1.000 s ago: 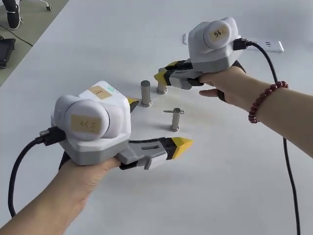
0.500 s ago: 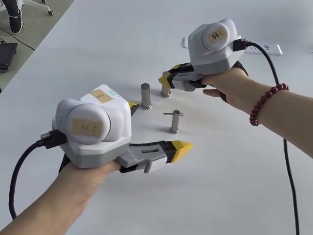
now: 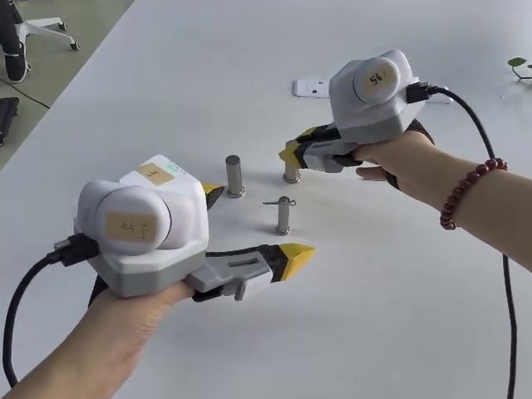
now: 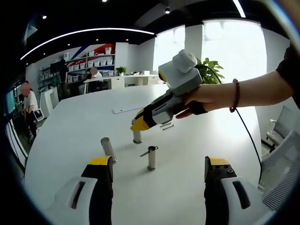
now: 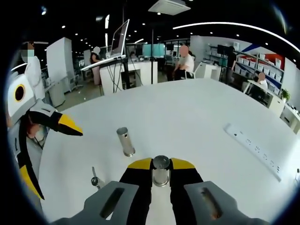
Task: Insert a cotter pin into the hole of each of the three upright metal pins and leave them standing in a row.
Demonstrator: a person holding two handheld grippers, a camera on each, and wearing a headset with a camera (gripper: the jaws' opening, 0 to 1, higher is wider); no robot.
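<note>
Three short metal pins stand on the white table (image 3: 391, 274). The nearest pin (image 3: 283, 216) has a cotter pin (image 3: 277, 201) through its top. A bare pin (image 3: 234, 176) stands to the left. My right gripper (image 3: 291, 155) is shut on the head of the far pin (image 3: 292, 174), which sits between the yellow tips in the right gripper view (image 5: 161, 169). My left gripper (image 3: 256, 222) hangs open in front of the row, with wide jaws and nothing between them (image 4: 158, 164). The left gripper view looks at the cottered pin (image 4: 151, 158).
A white power strip (image 3: 312, 87) lies at the far side of the table. The table's left edge (image 3: 62, 75) drops to the floor, where an office chair stands. A green plant (image 3: 519, 65) is at the far right.
The head camera has shifted, so the whole scene sits a little lower and to the right. My right gripper stays at the far pin. The left gripper holds its pose.
</note>
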